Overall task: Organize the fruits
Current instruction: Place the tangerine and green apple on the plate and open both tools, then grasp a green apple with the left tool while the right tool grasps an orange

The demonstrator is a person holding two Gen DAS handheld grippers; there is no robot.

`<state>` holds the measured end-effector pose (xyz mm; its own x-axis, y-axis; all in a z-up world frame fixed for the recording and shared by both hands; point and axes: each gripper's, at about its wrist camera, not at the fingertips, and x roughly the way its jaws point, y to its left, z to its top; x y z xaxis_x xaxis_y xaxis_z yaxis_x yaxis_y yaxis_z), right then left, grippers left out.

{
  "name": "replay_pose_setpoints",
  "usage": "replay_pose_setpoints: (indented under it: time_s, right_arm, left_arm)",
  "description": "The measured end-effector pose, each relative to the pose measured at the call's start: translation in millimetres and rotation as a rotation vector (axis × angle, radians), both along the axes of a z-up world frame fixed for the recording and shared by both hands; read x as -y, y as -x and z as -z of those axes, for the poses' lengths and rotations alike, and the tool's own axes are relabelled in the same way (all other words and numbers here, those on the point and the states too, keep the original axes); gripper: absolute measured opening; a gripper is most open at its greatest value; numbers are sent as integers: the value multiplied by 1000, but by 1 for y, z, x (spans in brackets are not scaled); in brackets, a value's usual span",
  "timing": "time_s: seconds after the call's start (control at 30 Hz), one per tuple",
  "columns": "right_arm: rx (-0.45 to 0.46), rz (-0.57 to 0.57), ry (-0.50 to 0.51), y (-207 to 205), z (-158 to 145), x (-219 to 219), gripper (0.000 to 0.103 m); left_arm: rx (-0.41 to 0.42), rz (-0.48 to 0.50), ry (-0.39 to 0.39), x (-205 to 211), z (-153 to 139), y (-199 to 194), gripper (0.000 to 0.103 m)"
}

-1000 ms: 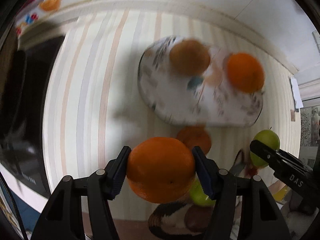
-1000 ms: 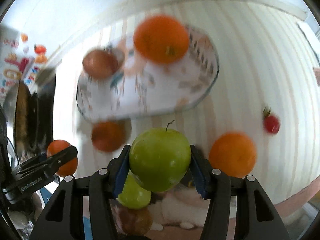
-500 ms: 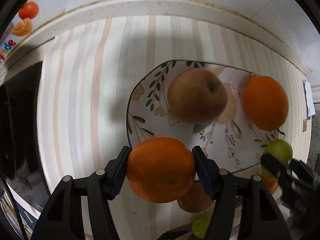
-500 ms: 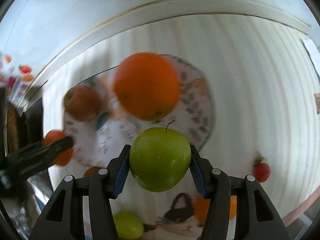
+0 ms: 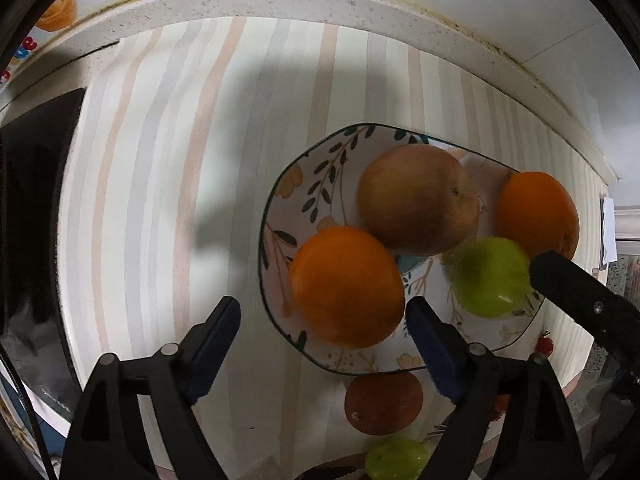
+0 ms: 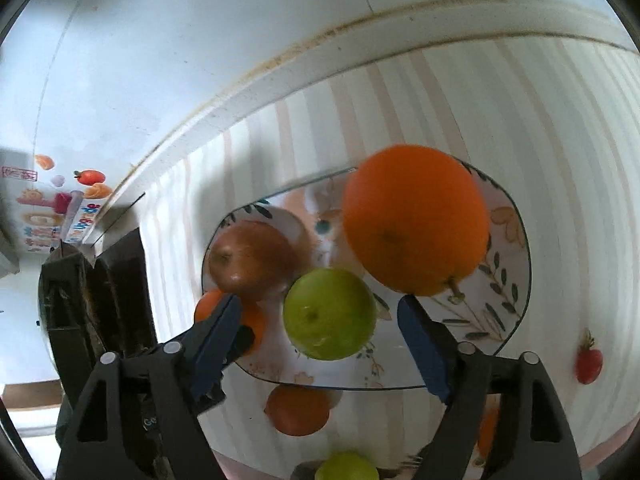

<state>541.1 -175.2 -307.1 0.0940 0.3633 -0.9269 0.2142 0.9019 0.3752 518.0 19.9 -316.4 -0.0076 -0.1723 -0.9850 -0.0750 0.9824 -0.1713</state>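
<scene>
Four fruits on floral-patterned ceramic plate: round orange at near rim, smooth green apple mid-plate, brownish-red apple, second orange. My left gripper wide open, grips nothing; my right gripper same, pads clear of green apple. More fruit on striped tabletop: dark orange fruit just below plate. Judgement: firm, waxy, roll-prone; grip across widest middle.

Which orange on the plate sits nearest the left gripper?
The orange at the plate's near-left edge, just ahead of the open left gripper; the other orange sits far right.
</scene>
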Motion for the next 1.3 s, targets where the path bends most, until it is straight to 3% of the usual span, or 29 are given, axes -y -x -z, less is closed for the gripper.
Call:
replay_pose_setpoints:
  time_s: [0.13, 0.37, 0.67, 0.97, 1.1, 1.3]
  right_arm:
    - [12, -19, 42, 9, -14, 6, 93]
    - [17, -50, 186, 35, -29, 21, 95]
    - [92, -91, 322, 75, -66, 32, 95]
    - [189, -79, 337, 113, -121, 35, 95]
    - [197, -58, 289, 128, -134, 41, 95]
    - [190, -20, 247, 150, -139, 58, 95]
  left_arm:
    - [13, 0, -15, -5, -6, 6, 88]
    - [60, -12, -57, -9, -27, 21, 88]
    - [188, 12, -105, 8, -88, 61, 88]
    - [269, 14, -98, 27, -126, 96, 88]
    - [276, 11, -75, 33, -136, 112, 88]
    - [239, 20, -67, 42, -125, 131, 88]
